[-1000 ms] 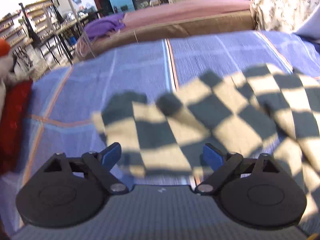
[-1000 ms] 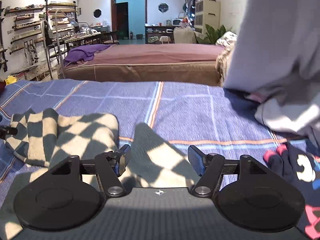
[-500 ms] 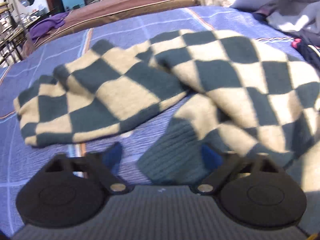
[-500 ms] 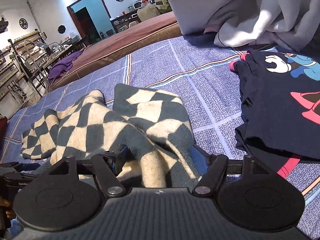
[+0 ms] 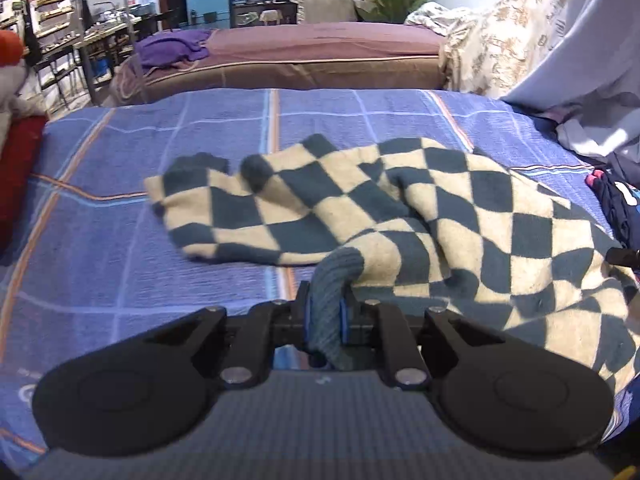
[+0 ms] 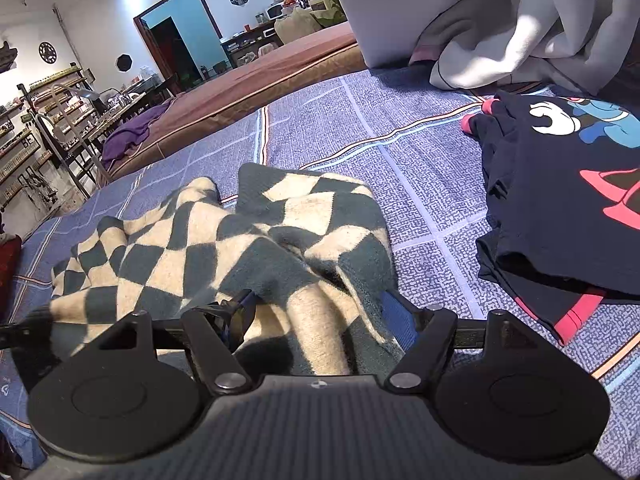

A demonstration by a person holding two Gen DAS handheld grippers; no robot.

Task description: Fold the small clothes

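Checked wool in dark teal and cream, a small sweater (image 5: 360, 208), lies rumpled across the blue plaid bedspread (image 5: 120, 240), roughly in the middle of the bed, with one sleeve stretched out flat toward the left edge and the body bunched up toward the right.

The left gripper (image 5: 325, 316) has just been closing, and its blue pads are now pinched together on the ribbed teal hem of the sweater, which stands up in a fold between them and is drawn a little off the cover.

The right gripper (image 6: 316, 312) stands with its jaws well apart at the near edge of the garment. A thick fold of the checked cloth humps up between the two fingers, but the pads do not press on it from either side.

Near the right edge of the bed, well apart from the sweater, a dark navy T-shirt (image 6: 560, 208) with a cartoon print and red trim lies in a loose heap. Beyond it, toward the far right corner, sits a pile of pale grey cloth (image 6: 500, 40).
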